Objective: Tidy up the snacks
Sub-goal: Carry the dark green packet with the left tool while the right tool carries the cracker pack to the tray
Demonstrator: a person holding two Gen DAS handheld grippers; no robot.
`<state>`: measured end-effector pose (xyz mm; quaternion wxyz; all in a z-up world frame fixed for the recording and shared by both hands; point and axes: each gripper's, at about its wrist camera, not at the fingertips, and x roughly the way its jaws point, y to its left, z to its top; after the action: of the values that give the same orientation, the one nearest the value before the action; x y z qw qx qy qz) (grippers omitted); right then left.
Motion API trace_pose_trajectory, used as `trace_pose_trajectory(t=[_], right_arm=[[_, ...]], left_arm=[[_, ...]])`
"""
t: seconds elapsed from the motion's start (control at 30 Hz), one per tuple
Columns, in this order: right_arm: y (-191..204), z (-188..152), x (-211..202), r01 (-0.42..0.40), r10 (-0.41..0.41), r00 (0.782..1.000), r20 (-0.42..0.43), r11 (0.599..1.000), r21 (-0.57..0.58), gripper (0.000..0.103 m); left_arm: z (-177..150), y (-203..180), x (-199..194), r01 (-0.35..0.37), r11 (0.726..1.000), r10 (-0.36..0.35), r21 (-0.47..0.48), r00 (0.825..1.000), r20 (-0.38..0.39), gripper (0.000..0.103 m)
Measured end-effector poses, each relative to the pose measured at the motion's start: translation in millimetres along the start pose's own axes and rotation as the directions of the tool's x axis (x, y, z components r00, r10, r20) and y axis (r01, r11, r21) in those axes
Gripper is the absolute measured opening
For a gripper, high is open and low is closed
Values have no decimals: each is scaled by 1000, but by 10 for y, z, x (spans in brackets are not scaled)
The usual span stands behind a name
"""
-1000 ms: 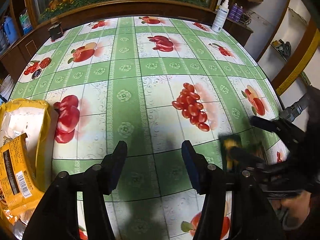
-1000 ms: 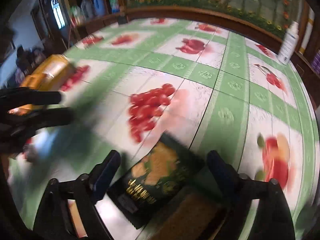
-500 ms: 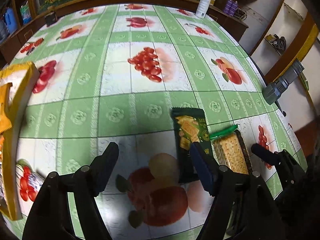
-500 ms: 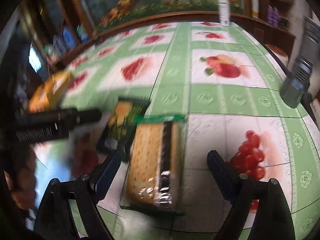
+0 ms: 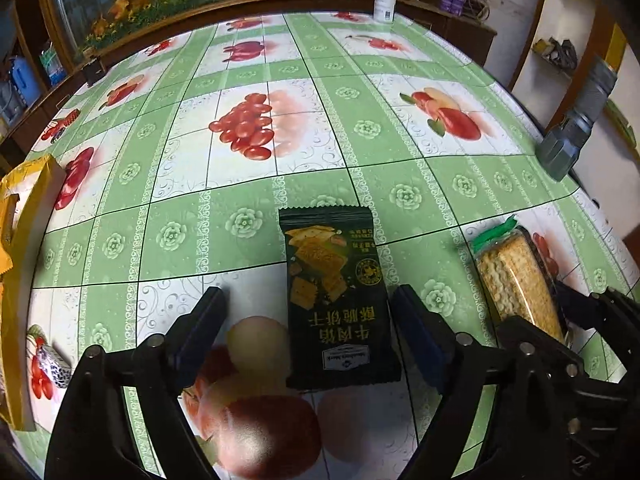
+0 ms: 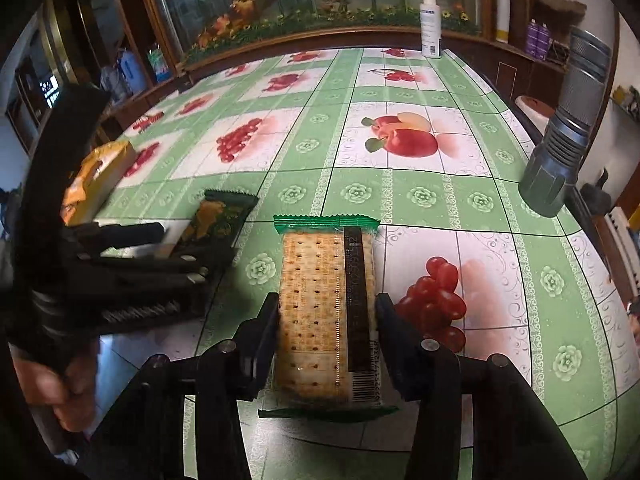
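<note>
Right gripper (image 6: 327, 316): jaws have just been closing, both pads now pressed against the long sides of the clear cracker pack (image 6: 326, 312), which lies flat on the green fruit-print tablecloth (image 6: 420, 196); left gripper (image 5: 308, 312): jaws have just been opening, spread wide, the dark green biscuit packet (image 5: 336, 300) flat on the cloth between them, nearer the right-hand finger, neither pad touching it; farther out, a grey flashlight (image 6: 560, 136) at the table's right edge; yellow bag (image 5: 20, 240) at the left edge; white spray bottle (image 6: 430, 24) at the far edge.
</note>
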<state>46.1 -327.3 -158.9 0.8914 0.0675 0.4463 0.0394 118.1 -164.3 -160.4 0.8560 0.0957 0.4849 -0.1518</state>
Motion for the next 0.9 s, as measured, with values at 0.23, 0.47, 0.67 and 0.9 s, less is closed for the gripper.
trace_pose_trajectory(t=[0.23, 0.47, 0.67, 0.9], right_arm=[[55, 13, -71, -109, 108, 994, 36, 993, 44, 48], [362, 66, -103, -180, 179, 982, 54, 984, 0, 48], [901, 111, -42, -242, 246, 969, 33, 966, -96, 48], [1495, 164, -68, -297, 308, 951, 26, 934, -200, 48]], left_arm=[[-78, 217, -125, -6, 1000, 6, 7, 1000, 19, 42], [-301, 545, -500, -121, 992, 123, -33, 990, 75, 42], [-471, 961, -788, -208, 970, 222, -125, 969, 111, 42], [-629, 1390, -1054, -287, 936, 318, -202, 937, 145, 42]])
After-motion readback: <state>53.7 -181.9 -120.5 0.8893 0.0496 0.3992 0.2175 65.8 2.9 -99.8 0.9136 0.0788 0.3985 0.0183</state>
